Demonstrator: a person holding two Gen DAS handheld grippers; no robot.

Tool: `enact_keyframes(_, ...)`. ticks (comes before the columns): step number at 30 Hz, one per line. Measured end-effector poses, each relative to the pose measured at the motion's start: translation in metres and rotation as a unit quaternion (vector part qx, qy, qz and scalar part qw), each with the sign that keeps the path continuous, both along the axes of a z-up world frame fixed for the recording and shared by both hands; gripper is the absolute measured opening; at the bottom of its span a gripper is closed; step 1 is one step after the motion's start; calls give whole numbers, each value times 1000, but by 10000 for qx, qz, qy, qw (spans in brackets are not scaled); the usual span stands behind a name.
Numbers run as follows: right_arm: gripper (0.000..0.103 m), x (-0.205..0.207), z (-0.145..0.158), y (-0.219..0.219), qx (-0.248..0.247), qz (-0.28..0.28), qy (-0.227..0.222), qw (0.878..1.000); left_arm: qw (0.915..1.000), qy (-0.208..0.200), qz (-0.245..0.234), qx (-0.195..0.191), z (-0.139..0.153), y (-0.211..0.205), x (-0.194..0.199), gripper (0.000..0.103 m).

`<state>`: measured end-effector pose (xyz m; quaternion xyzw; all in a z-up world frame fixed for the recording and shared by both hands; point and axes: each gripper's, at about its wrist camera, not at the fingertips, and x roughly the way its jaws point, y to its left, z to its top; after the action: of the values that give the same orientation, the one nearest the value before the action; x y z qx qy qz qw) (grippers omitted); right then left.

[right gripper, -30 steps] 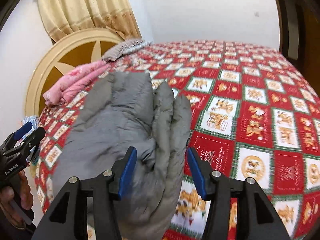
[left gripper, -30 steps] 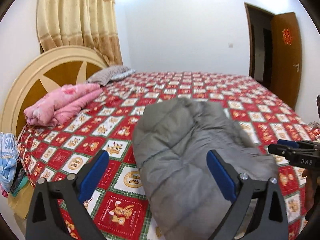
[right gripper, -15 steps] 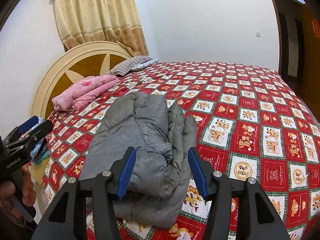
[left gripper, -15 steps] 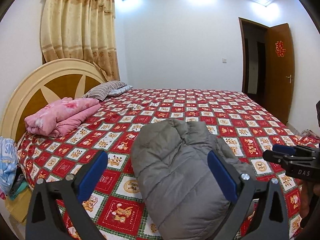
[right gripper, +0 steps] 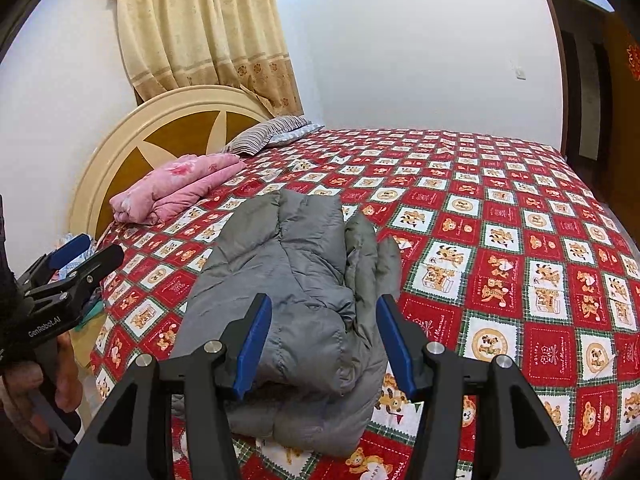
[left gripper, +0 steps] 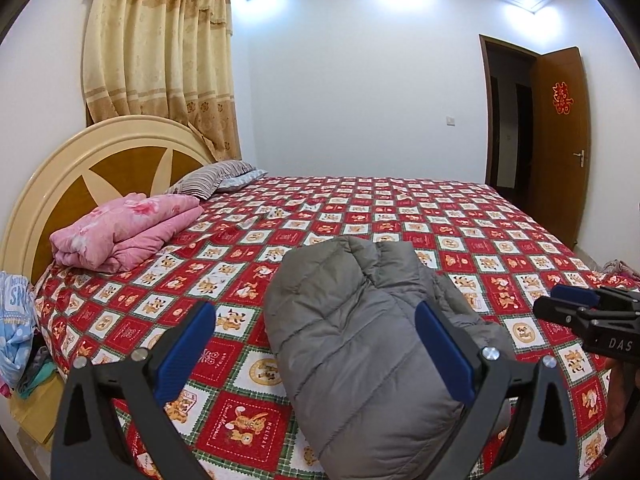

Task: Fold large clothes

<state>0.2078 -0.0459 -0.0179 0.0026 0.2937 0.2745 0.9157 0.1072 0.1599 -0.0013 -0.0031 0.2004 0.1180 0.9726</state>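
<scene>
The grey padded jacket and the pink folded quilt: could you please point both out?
grey padded jacket (right gripper: 296, 264): right wrist view, middle of its folded top.
pink folded quilt (left gripper: 120, 232): left wrist view, its upper surface.

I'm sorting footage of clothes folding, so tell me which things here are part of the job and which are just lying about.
Part of the job:
grey padded jacket, folded on the bed
left gripper, open
right gripper, open

Lying about:
pink quilt by the headboard
striped pillow
bedspread under everything
clothes pile beside the bed
</scene>
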Motion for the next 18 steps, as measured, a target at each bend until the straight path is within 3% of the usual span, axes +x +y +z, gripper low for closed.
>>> enact_keyframes(18, 55, -4, 4, 1, -23, 14, -62, 10000, 10000, -11, 20, -5, 0, 1, 0, 102)
